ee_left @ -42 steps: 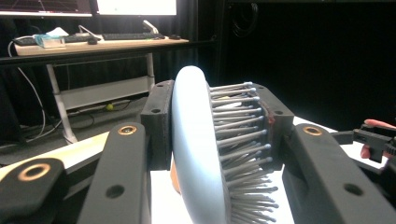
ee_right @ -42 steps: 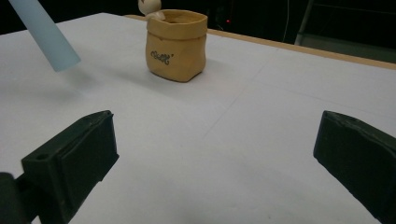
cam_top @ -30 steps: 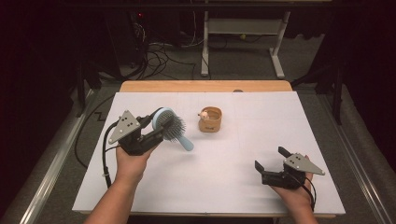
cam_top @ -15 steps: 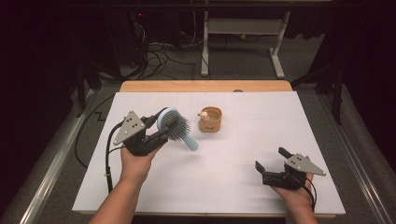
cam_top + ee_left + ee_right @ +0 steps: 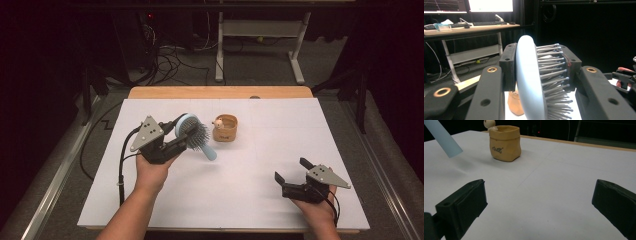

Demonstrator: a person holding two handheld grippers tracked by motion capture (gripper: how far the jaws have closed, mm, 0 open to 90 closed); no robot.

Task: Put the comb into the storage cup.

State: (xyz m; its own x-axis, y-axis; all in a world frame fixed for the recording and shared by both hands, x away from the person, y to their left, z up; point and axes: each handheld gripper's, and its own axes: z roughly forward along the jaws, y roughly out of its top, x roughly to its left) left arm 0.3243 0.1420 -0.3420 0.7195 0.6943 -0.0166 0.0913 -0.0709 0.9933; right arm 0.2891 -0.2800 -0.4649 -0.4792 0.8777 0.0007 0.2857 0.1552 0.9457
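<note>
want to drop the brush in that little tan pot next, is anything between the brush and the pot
Nothing visible stands between them. The left gripper holds the hairbrush by its head, above the table, just left of the tan pot. The little figure sits on the pot's left rim.

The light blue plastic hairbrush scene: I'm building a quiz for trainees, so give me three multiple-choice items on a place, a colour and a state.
1. Where does the small tan sack-shaped pot stand?
A. at the table's near edge
B. beside the right gripper
C. on the white sheet just beyond the brush's handle

2. What colour is the light blue plastic hairbrush handle?
A. red
B. light blue
C. black

3. How are the left gripper jaws?
A. shut on the brush head
B. open and empty
C. shut on the pot

Answers: C, the high view shows it there, apart from the brush; B, the handle shows pale blue; A, both pads clamp the back and the bristles.
</note>
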